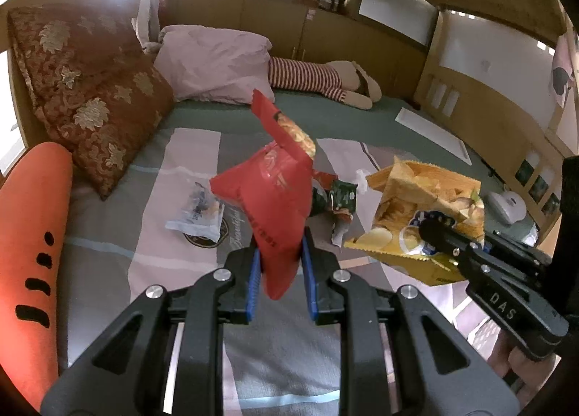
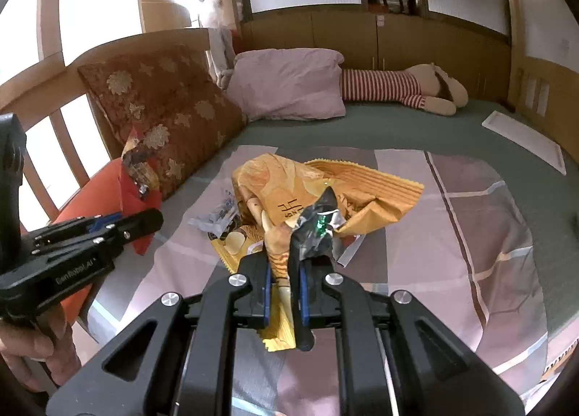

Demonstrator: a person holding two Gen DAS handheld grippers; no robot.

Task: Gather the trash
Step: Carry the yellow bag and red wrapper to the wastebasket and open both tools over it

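My left gripper is shut on a red snack bag and holds it above the bed; it also shows in the right wrist view with the red snack bag. My right gripper is shut on a yellow chip bag together with a dark crumpled wrapper; the yellow chip bag hangs lifted at the right of the left wrist view. A clear plastic wrapper and a green crumpled wrapper lie on the bedspread.
The bed has a patterned red cushion, a pink pillow, an orange carrot bolster and a striped plush doll. A white flat box lies at the far right. Wooden walls surround the bed.
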